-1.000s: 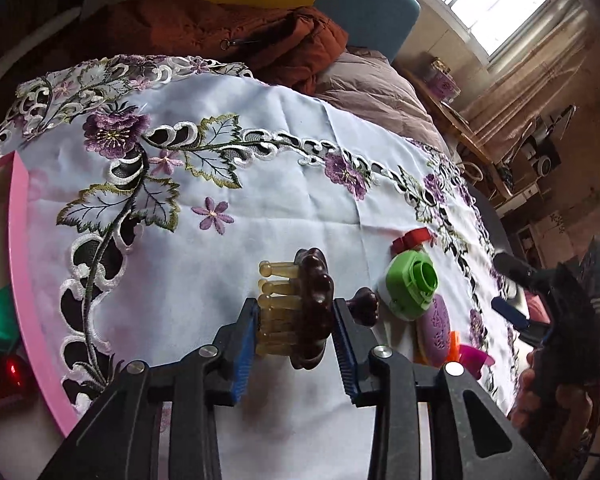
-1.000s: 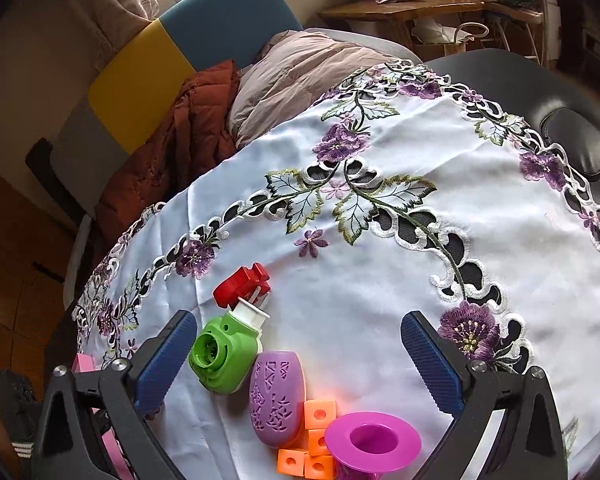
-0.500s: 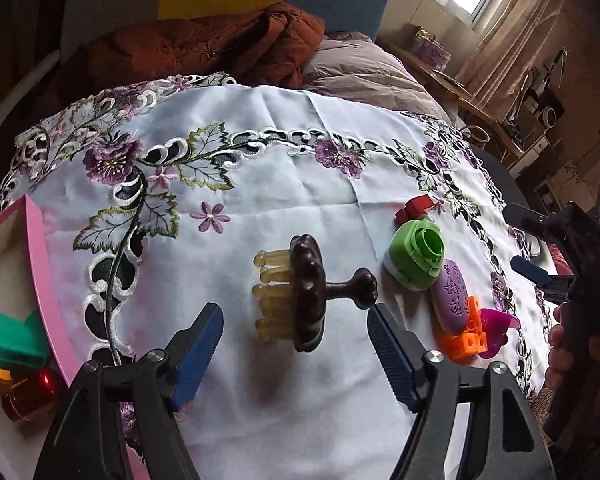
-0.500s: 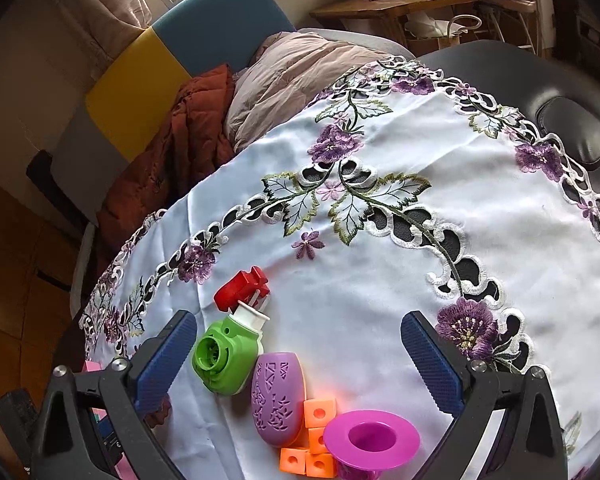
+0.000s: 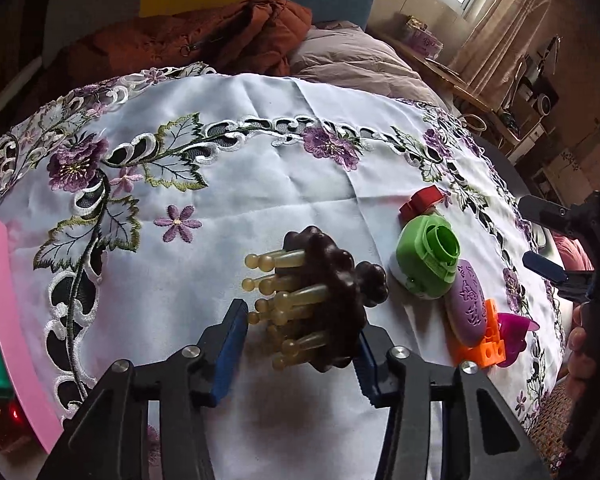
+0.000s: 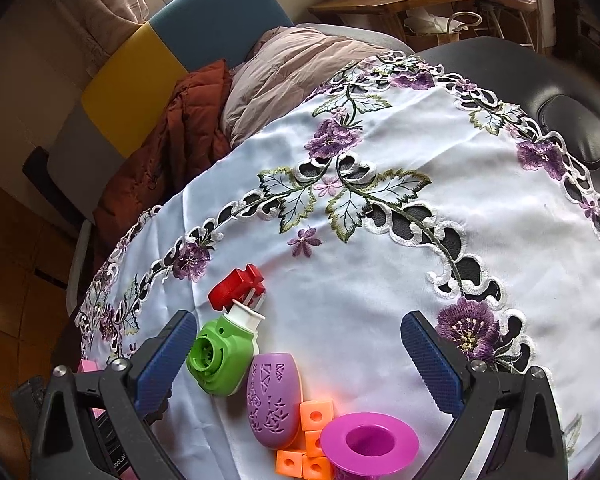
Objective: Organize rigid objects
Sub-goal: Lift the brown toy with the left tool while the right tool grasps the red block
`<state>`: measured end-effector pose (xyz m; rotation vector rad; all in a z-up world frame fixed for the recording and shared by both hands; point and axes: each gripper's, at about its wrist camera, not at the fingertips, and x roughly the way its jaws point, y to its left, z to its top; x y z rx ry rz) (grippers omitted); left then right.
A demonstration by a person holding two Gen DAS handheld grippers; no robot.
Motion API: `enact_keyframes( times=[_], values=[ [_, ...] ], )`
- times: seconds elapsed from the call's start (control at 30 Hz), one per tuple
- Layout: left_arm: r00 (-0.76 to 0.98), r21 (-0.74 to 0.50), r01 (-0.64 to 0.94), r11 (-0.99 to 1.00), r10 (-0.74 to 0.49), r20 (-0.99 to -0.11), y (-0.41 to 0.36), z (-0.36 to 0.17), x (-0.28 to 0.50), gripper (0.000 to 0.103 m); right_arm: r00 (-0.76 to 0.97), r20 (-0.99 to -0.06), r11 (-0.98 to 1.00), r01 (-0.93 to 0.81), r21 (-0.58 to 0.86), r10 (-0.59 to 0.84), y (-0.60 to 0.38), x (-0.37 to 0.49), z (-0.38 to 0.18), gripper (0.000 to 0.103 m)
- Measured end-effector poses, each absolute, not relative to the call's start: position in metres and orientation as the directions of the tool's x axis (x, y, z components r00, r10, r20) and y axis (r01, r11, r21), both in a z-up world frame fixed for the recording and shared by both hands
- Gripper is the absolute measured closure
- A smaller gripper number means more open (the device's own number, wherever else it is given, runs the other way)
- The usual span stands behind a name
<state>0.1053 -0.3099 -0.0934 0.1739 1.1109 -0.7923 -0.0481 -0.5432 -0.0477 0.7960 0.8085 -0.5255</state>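
As left gripper closes, brown massager sits btwn jaws.

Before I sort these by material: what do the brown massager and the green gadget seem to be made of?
Brown massager: the dark scalloped body looks like glossy hard plastic or lacquered wood, I cannot tell which; its amber prongs look translucent, probably rubbery plastic. Green gadget: matte moulded plastic with crisp ribs and a white base.

Dark brown massager on its side (amber prongs pointing left), green toy camera beside it
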Motion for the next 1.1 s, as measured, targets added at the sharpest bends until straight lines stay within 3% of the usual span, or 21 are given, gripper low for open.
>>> enact_keyframes(
  times=[0.4, 0.53, 0.67, 1.0, 1.03, 1.07, 1.1],
  values=[
    [0.252, -0.266, 0.633, 0.727, -0.519, -0.817, -0.275, -0.078, 0.069, 0.054, 0.593, -0.800, 0.589, 0.678, 0.440, -0.085, -0.545, -0.047, -0.055, 0.000],
    [0.233, -0.305, 0.635, 0.710, -0.552, -0.800, -0.264, -0.071, 0.056, 0.054, 0.561, -0.825, 0.668, 0.637, 0.384, -0.060, -0.529, -0.032, -0.059, 0.001],
    [0.236, -0.312, 0.649, 0.694, -0.573, -0.785, -0.254, -0.063, 0.046, 0.054, 0.524, -0.850, 0.758, 0.575, 0.307, -0.053, -0.513, -0.010, -0.062, 0.010],
    [0.246, -0.333, 0.650, 0.682, -0.604, -0.758, -0.235, -0.048, 0.039, 0.054, 0.413, -0.908, 0.878, 0.457, 0.139, -0.071, -0.514, 0.070, -0.078, 0.011],
    [0.246, -0.339, 0.646, 0.684, -0.606, -0.756, -0.232, -0.047, 0.040, 0.054, 0.396, -0.916, 0.883, 0.452, 0.130, -0.068, -0.515, 0.076, -0.085, 0.016],
    [0.244, -0.346, 0.641, 0.685, -0.609, -0.755, -0.231, -0.046, 0.041, 0.054, 0.385, -0.921, 0.887, 0.444, 0.126, -0.062, -0.515, 0.079, -0.090, 0.041],
    [0.242, -0.351, 0.637, 0.686, -0.611, -0.754, -0.229, -0.046, 0.041, 0.054, 0.370, -0.926, 0.891, 0.442, 0.106, -0.074, -0.514, 0.082, -0.094, 0.053]
  ],
)
